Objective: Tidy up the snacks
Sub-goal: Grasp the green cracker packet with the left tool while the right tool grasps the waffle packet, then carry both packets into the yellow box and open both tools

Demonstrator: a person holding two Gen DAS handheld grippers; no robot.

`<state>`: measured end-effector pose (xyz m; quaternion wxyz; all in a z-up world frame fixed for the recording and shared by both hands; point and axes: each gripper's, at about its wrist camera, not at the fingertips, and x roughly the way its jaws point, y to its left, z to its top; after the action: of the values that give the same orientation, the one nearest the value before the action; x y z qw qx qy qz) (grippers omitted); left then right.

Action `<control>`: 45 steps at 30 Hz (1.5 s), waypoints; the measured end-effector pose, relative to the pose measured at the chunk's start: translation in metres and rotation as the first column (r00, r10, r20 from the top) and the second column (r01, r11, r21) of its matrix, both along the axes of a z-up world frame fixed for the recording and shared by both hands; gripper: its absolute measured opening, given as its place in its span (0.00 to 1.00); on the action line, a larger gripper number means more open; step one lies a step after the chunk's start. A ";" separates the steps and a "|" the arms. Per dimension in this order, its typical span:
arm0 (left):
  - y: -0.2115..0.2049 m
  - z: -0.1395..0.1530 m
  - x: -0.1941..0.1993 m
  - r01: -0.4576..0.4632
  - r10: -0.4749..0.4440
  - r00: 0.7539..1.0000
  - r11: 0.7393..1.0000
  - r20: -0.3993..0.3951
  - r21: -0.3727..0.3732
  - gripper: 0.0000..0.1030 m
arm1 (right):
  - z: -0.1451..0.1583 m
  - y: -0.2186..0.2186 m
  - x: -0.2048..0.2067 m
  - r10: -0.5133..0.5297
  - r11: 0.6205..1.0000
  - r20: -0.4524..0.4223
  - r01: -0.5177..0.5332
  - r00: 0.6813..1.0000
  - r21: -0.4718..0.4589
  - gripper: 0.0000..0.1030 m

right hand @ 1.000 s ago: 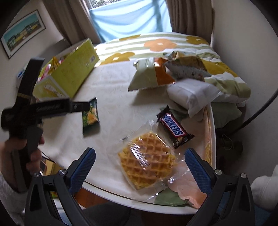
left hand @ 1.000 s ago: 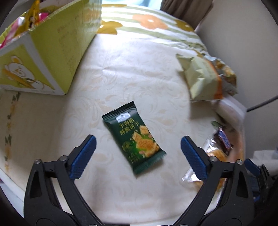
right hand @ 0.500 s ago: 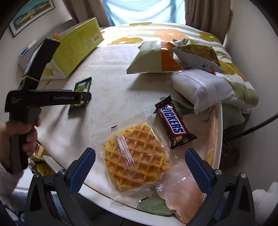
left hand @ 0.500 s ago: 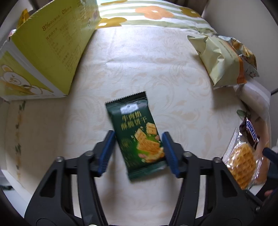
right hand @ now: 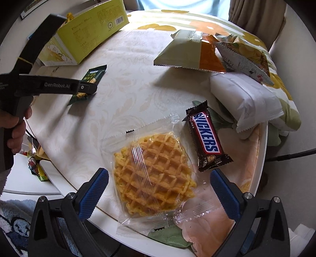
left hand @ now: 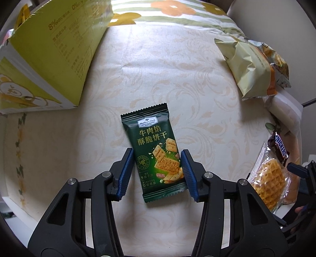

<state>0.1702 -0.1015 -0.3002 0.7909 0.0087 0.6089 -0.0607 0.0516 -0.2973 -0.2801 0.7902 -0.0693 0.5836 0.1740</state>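
One yellow-green box (right hand: pixel 86 37) stands open at the table's (left hand: pixel 158 75) far left, snack wrappers poking from its top. Your left gripper (left hand: pixel 157 174) pinches the green "Member's Mark" cracker packet (left hand: pixel 156 152) lying flat, long axis pointing away from you. Your right gripper (right hand: pixel 159 193) is spread wide over the wrapped waffle (right hand: pixel 153 174), beside the "Snickers" bar (right hand: pixel 206 136).

A round table (right hand: pixel 262 158) wears a cream patterned cloth (left hand: pixel 158 79). Behind it hang brown curtains (right hand: pixel 254 13) beside a bright window (right hand: pixel 177 5) and plain pale walls (right hand: pixel 296 69).
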 end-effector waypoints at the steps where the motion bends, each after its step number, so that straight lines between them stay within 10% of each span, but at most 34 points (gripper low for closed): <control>1: 0.000 0.000 0.001 0.000 0.000 1.000 1.000 0.001 0.000 0.44 | -0.003 0.002 0.002 0.014 1.000 -0.012 -0.014 1.000 -0.014 0.99; 26: 0.002 0.021 -0.015 0.012 -0.011 0.999 1.000 0.043 -0.027 0.44 | 0.001 0.025 0.002 0.049 0.998 0.047 -0.050 0.998 0.023 0.70; 45: 0.039 0.169 -0.018 -0.023 0.054 0.955 0.994 0.293 -0.108 0.44 | 0.124 0.053 0.025 -0.033 0.992 0.257 0.000 0.966 0.130 0.70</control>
<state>0.1517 -0.0625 -0.1309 0.8734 -0.0352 0.4800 -0.0746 0.0761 -0.2440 -0.1556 0.8638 -0.0354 0.4635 0.1942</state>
